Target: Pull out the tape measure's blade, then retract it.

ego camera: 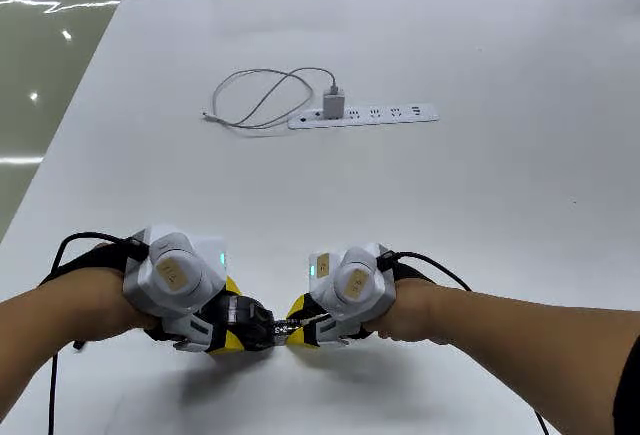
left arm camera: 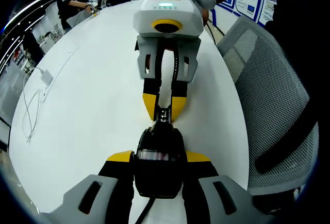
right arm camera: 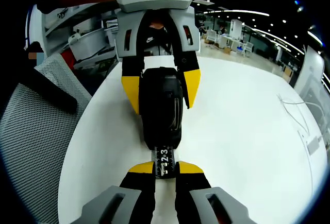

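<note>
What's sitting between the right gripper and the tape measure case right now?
A short stretch of blade, marked 2 and 3, runs from the right gripper to the tape measure case. The right gripper view shows it.

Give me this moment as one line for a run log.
left gripper: shut on tape | right gripper: shut on blade | blade: short stretch out, numbers showing | grippers: close together, facing

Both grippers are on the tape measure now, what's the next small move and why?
Probably draw the right gripper slowly away from the left gripper. The left clamps the tape measure case, the right pinches the blade, and just a short length is out.
</note>
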Demonstrator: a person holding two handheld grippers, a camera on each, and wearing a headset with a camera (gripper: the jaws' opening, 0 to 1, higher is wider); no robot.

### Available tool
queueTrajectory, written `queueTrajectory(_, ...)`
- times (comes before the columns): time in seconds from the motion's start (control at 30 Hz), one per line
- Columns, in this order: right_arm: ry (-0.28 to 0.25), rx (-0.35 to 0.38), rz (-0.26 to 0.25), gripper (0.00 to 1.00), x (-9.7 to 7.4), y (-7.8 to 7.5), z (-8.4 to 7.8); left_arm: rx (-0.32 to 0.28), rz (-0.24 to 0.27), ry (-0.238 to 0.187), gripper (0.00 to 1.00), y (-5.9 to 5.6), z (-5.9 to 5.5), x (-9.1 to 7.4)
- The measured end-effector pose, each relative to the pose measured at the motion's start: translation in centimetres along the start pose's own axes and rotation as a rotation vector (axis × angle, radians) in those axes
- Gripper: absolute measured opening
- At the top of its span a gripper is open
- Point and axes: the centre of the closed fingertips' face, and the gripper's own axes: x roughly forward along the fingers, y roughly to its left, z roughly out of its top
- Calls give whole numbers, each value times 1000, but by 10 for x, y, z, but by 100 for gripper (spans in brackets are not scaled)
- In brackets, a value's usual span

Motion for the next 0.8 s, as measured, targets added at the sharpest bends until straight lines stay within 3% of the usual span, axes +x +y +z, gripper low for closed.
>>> queueTrajectory(0.8, 16, 4, -1, 9, -12, -1, -13, -2, 4, 5, 31, 0, 0, 0)
